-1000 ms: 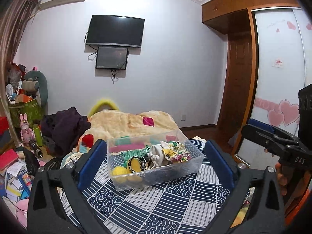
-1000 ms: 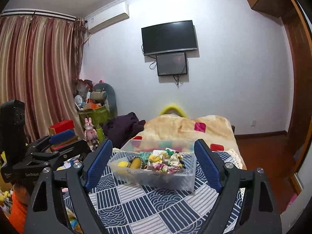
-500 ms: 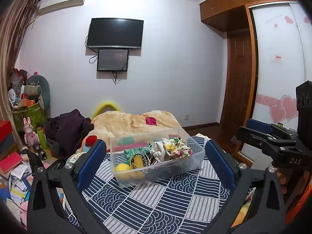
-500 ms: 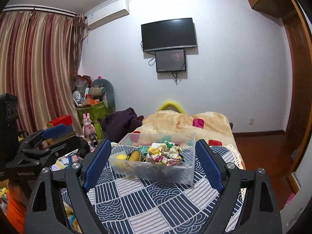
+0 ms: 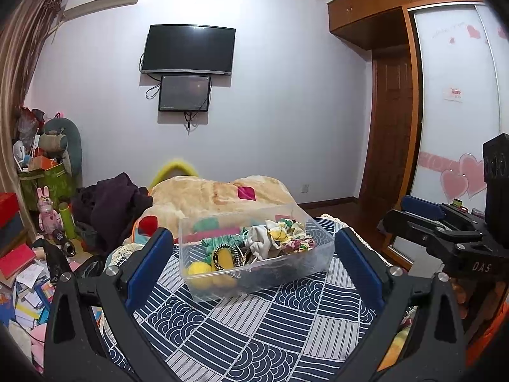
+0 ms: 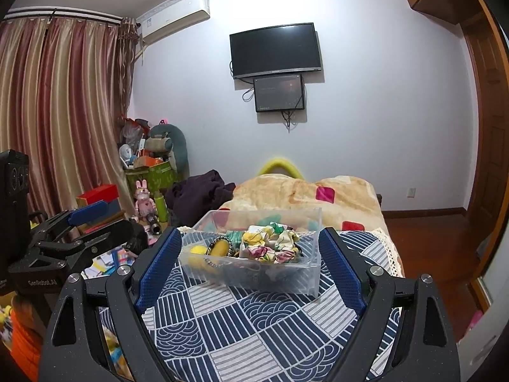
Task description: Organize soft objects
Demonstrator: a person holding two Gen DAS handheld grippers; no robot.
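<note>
A clear plastic box (image 5: pixel 254 281) stands on a blue-and-white patterned cloth (image 5: pixel 254 328). It holds soft things: floral scrunchies (image 5: pixel 286 234), a green striped piece (image 5: pixel 219 241), a yellow ball (image 5: pixel 198 269) and a yellow oval item (image 5: pixel 226 258). The box also shows in the right wrist view (image 6: pixel 254 273). My left gripper (image 5: pixel 253 264) is open and empty, held back from the box. My right gripper (image 6: pixel 249 261) is open and empty, also short of the box. Each gripper shows at the edge of the other's view.
A beige blanket (image 5: pixel 219 194) lies behind the box. Dark clothes (image 5: pixel 108 203) are heaped at left. Toys, books and boxes (image 5: pixel 28 254) clutter the floor at left. A wardrobe (image 5: pixel 458 95) and a door (image 5: pixel 393 133) stand at right. A TV (image 5: pixel 189 49) hangs on the wall.
Both grippers have tilted and shifted slightly, so the box sits a little differently in view. Both stay open and empty. The box has not moved.
</note>
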